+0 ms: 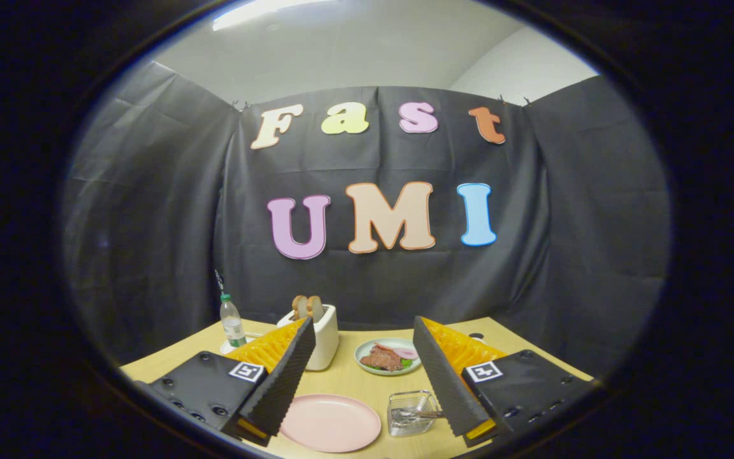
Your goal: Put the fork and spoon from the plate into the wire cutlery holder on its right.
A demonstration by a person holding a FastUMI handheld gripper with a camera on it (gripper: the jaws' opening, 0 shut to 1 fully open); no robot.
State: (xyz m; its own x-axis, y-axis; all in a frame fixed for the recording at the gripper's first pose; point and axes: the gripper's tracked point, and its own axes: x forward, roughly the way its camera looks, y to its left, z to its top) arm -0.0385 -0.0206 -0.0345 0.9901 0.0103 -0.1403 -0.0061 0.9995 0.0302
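The pink plate (330, 422) lies on the wooden table low between my fingers, with nothing on its visible face. Just to its right stands the wire cutlery holder (410, 412), close against my right finger. Silvery cutlery (419, 414) rests inside the holder; I cannot tell fork from spoon. My gripper (363, 325) is open, raised above and behind the plate and holder, its fingers wide apart and holding nothing.
Beyond the fingers, a white toaster (319, 338) with bread slices stands behind my left finger. A small plate of food (387, 356) sits at the table's middle. A water bottle (232, 322) stands at the far left. Black cloth walls close in the table (348, 379).
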